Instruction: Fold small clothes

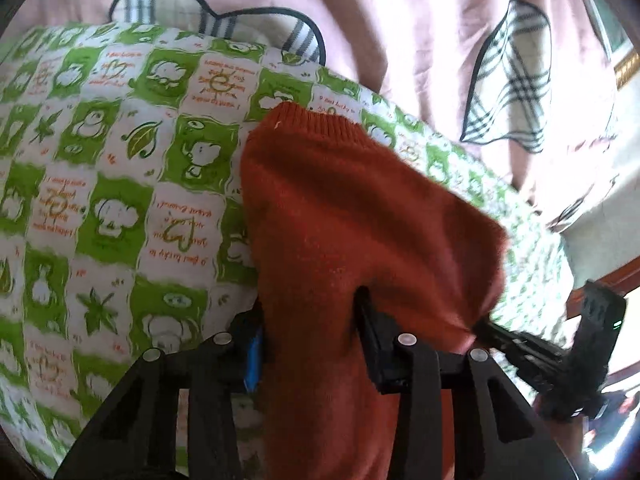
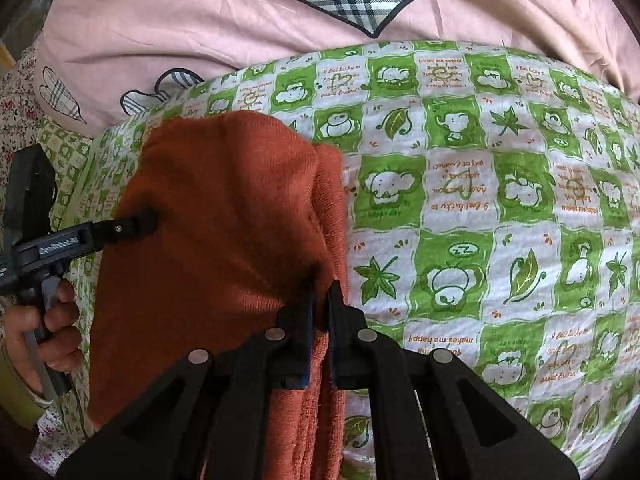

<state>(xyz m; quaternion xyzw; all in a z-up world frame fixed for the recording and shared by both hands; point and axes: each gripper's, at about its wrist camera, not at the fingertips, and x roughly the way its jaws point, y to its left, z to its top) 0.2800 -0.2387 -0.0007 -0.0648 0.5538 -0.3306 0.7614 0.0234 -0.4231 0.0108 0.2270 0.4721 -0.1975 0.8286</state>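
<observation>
Hanging between both tongs, the rust-orange knit garment [image 1: 360,216] fills the centre of the left wrist view, its ribbed hem at the top and its body running down between the fingers of the left gripper [image 1: 312,312], which close on a thick bunch of the cloth. At the lower right of that frame the right gripper [image 1: 486,326] bites the garment's edge with its tips pressed together. In the right wrist view the garment [image 2: 224,216] occupies the left centre; the right gripper [image 2: 322,292] stands at the bottom centre with its jaws narrow, pinching several folded layers of the knit that hang down between them. At the left middle of the same frame the left gripper [image 2: 146,218] reaches in from the side, its tip sunk in the cloth, and a bare hand [image 2: 44,332] grasps its handle at the lower left. Beneath the garment lies a green-and-white checked blanket [image 2: 500,208] printed with cartoon animals and leaves, and beyond it, along the upper frame, a pink quilt [image 2: 168,28] with plaid patches.
</observation>
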